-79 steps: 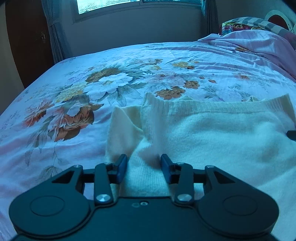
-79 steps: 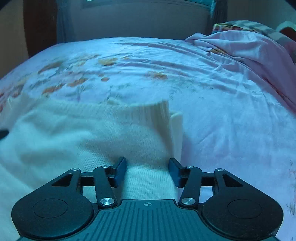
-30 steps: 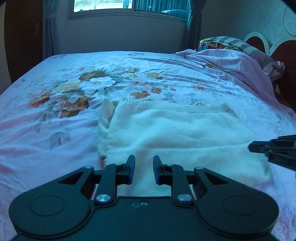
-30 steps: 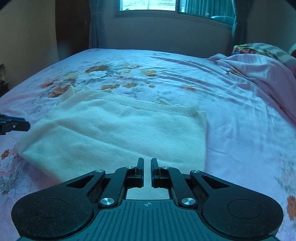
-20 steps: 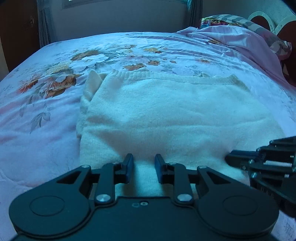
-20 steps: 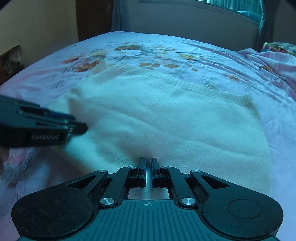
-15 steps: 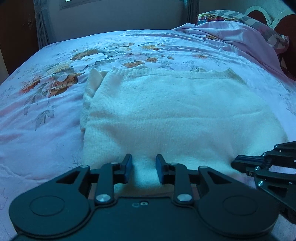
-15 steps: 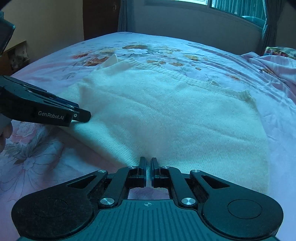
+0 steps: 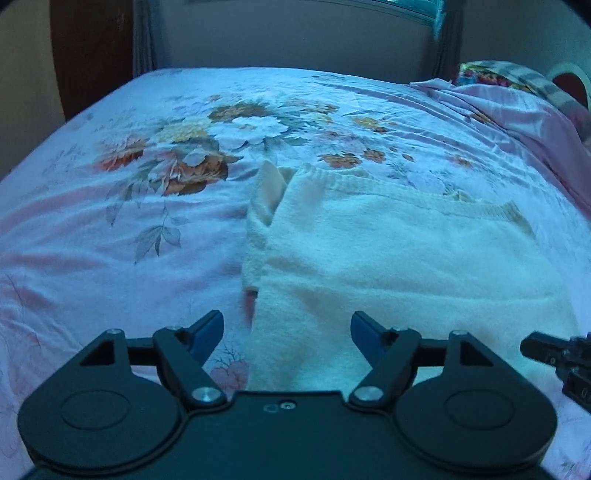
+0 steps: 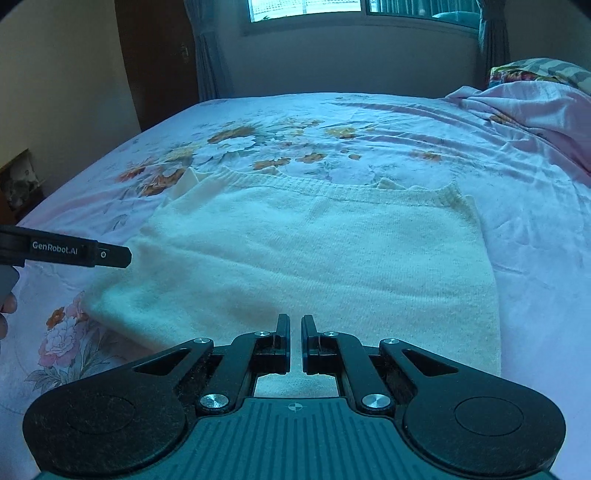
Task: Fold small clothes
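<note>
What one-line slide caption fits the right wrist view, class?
Right gripper, fingers nearly closed and empty, above the near edge of a folded cream sweater on a floral bedsheet.

A cream knit sweater lies flat, folded into a rough rectangle, ribbed hem toward 12 o'clock; what seems a tucked sleeve peeks out at its 10 o'clock corner.

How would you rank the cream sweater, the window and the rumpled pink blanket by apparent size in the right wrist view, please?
1. cream sweater, clearly the largest.
2. and 3. pink blanket and window: both are cut off by the frame edge and lie farther from the camera, so I would not rank them against each other.
</note>
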`<state>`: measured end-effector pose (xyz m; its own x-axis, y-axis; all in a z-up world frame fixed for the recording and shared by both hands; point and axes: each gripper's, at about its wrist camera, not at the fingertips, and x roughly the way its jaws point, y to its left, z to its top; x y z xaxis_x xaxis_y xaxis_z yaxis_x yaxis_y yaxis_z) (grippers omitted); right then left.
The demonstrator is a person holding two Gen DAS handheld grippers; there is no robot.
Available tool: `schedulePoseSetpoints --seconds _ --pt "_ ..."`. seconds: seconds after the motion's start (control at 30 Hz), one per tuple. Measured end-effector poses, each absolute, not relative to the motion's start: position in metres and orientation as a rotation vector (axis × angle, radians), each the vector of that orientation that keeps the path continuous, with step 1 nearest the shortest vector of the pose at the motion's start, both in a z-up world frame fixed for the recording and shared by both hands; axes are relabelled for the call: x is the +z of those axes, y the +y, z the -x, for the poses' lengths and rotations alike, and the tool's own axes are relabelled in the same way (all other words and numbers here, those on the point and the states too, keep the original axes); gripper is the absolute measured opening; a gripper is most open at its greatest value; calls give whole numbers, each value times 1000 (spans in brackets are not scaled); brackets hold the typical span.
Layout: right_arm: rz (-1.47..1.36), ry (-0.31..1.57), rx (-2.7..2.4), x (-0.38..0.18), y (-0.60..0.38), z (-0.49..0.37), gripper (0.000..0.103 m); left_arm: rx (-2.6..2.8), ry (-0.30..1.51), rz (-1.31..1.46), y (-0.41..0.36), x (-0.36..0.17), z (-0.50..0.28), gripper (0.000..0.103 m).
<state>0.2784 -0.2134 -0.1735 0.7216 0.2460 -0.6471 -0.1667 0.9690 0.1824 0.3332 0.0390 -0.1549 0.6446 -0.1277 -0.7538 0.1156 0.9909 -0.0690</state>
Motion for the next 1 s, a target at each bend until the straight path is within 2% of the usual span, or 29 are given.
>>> schedulePoseSetpoints --seconds 0.07,0.13,0.2,0.33,0.5,0.63,0.67,0.77,1.0 --pt "-137 737 225 -178 -218 -279 5 -132 888 96 50 -162 -344 71" --pt "-143 745 221 -182 -221 -279 5 -143 931 170 59 -173 -355 64" --pt "-151 747 215 -185 -223 -280 5 -171 994 299 73 -188 -366 46" --pt "-181 745 216 -188 -230 -281 5 -213 993 488 92 -202 -372 46" --pt "-195 738 221 -192 -232 -285 5 -303 989 557 90 -214 -384 51" --pt "-212 726 220 -191 -231 -291 5 -356 973 683 92 -226 -397 49" --pt "-213 723 220 -191 -231 -292 5 -361 970 701 91 -229 -399 44" --pt "-194 716 218 -191 -228 -302 5 -350 964 705 81 -231 -402 21" --pt "-191 675 264 -183 -208 -329 5 -371 870 551 50 -181 -387 16"
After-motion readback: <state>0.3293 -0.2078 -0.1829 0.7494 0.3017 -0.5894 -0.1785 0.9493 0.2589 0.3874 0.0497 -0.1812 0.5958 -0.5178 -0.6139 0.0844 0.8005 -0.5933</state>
